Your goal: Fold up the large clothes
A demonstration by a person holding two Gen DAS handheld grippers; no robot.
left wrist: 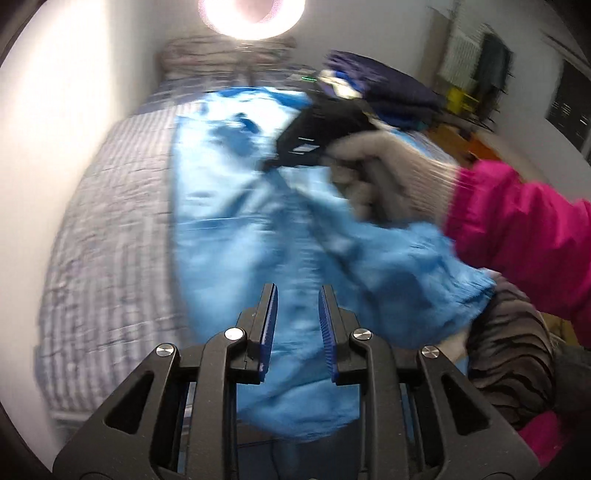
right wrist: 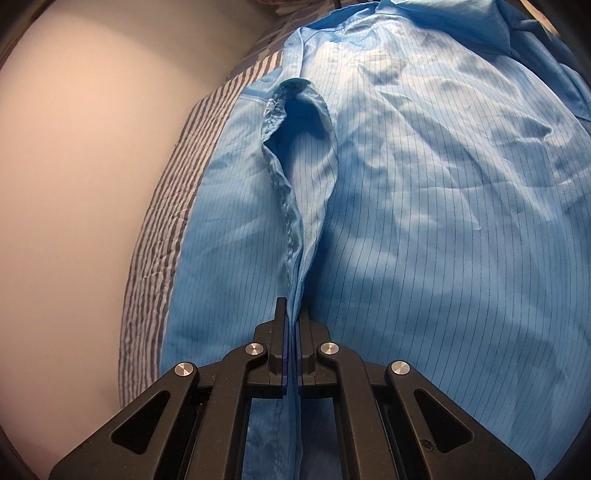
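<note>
A large light-blue pinstriped garment [left wrist: 229,206] lies spread on a bed with a striped sheet [left wrist: 110,221]. My left gripper [left wrist: 297,291] hovers over the garment's near end, open, with a clear gap and nothing pinched between its blue pads. In the right wrist view the garment [right wrist: 424,184] fills the frame. My right gripper [right wrist: 294,306] is shut on a fold of its sleeve [right wrist: 306,177], whose cuff opening points away from me. The left wrist view shows the right gripper [left wrist: 317,136] blurred, held by a hand in a grey glove [left wrist: 388,173] with a pink sleeve.
A white wall [right wrist: 74,184] runs along the bed's left edge. Dark blue clothes [left wrist: 391,92] are piled at the far right of the bed. A bright ring light [left wrist: 251,14] glares at the head end. Tiger-striped fabric [left wrist: 513,354] sits at lower right.
</note>
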